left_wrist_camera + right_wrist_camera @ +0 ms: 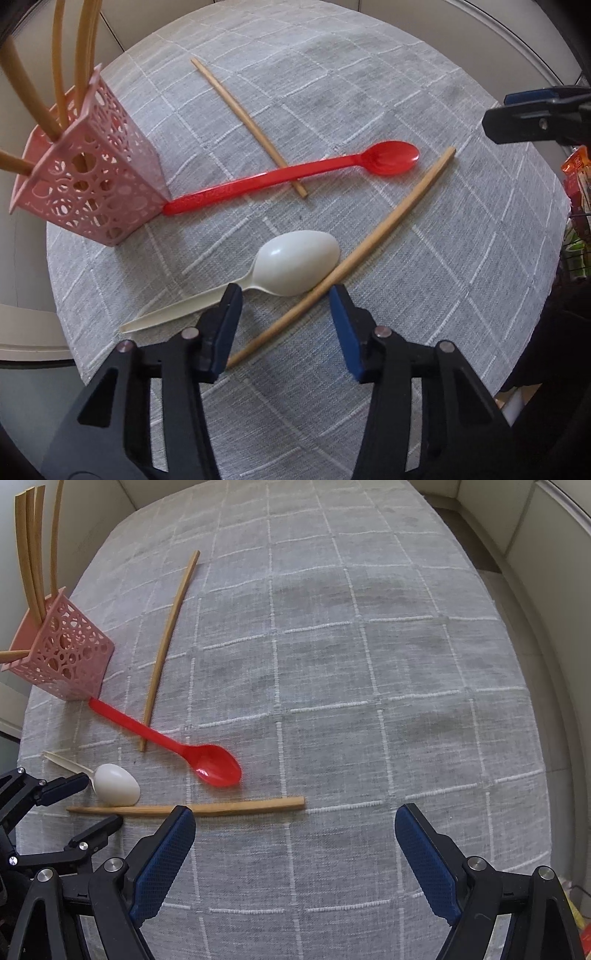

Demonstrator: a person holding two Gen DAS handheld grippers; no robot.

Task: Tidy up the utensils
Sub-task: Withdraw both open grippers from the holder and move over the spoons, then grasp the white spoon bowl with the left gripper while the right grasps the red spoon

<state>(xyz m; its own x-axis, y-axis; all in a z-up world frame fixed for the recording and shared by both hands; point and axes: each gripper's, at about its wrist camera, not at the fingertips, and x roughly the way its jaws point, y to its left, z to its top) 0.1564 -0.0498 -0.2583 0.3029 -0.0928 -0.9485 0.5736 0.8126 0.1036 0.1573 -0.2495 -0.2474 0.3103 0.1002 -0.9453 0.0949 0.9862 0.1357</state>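
Note:
A pink perforated holder (92, 184) (62, 657) stands at the table's left with several wooden chopsticks (59, 81) in it. A red spoon (295, 173) (184, 749) lies with its handle tip against the holder, across a loose chopstick (251, 125) (166, 642). A white spoon (280, 266) (114, 784) lies bowl down, touching another loose chopstick (351, 258) (207, 808). My left gripper (286, 295) (92, 801) is open, its fingers either side of that chopstick and the white spoon's neck. My right gripper (295, 823) (532, 114) is open and empty.
The round table (369, 664) wears a grey checked cloth. Beige seating surrounds it. Coloured packages (576, 192) sit off the table's right edge in the left wrist view.

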